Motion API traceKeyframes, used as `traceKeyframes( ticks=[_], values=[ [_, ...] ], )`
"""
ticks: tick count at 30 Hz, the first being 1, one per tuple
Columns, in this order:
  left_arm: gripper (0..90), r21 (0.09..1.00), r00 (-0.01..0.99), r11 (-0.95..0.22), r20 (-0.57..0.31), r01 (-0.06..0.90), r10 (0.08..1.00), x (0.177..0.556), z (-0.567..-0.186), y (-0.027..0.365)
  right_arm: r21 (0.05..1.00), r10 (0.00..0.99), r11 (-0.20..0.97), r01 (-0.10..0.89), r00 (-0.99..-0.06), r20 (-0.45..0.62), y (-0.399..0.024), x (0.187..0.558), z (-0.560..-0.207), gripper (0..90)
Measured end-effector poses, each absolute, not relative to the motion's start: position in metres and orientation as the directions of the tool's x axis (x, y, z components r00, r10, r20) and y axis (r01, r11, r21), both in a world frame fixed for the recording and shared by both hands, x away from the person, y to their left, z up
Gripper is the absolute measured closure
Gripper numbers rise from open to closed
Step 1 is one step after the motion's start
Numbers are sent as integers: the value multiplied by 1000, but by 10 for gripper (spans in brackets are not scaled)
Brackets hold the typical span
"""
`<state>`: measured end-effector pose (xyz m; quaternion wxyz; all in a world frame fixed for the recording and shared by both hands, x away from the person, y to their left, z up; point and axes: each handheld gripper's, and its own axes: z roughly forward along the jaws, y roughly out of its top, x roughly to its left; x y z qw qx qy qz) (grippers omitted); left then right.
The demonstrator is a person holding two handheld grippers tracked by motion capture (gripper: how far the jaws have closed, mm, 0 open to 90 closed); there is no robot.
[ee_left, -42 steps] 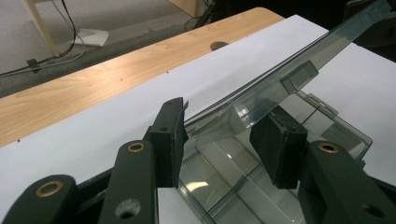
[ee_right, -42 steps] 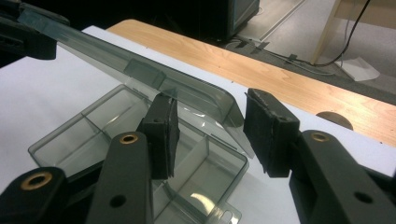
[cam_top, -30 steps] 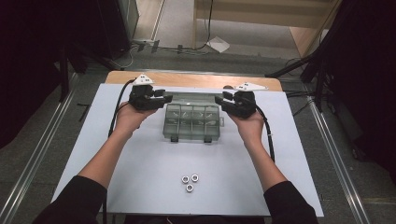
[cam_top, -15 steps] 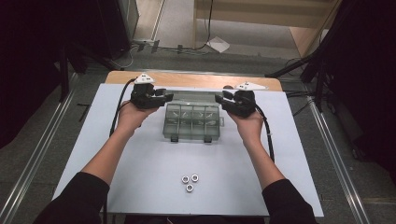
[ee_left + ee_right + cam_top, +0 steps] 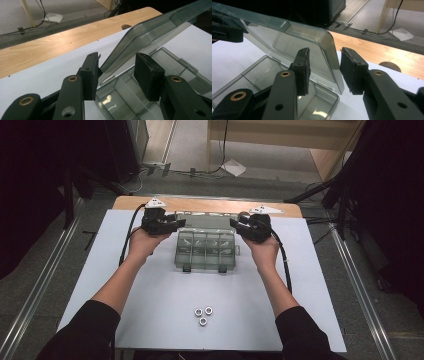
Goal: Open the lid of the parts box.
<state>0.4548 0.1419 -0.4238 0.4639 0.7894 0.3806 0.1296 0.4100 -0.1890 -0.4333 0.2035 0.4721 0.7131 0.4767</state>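
Note:
A clear plastic compartment box (image 5: 206,251) sits on the white mat, its lid (image 5: 207,221) tilted up at the far side. My left gripper (image 5: 180,223) is at the lid's left end and my right gripper (image 5: 234,223) at its right end. In the left gripper view the lid (image 5: 150,32) runs between the jaws of the left gripper (image 5: 117,58), which stand open over the box (image 5: 125,92). In the right gripper view the lid's corner (image 5: 294,40) sits between the open jaws of the right gripper (image 5: 325,53), above the box (image 5: 262,72).
Three metal nuts (image 5: 203,314) lie together on the white mat (image 5: 150,310) near the front edge. A strip of wooden tabletop (image 5: 210,205) runs behind the mat, with a round hole (image 5: 390,65) in it. Cables and a floor lie beyond.

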Motion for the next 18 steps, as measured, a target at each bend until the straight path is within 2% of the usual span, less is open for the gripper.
traceKeyframes(
  ticks=[12, 13, 18],
  values=[
    [551, 819, 674, -308, -125, 485, 728, 464, -422, 137, 867, 876, 113, 486, -461, 145, -186, 420, -434, 609],
    [585, 819, 673, -311, -119, 482, 730, 464, -422, 136, 865, 876, 115, 489, -460, 144, -186, 420, -433, 608],
    [587, 806, 671, -322, -120, 496, 732, 470, -421, 133, 855, 876, 107, 507, -455, 160, -185, 427, -434, 606]
  ],
)
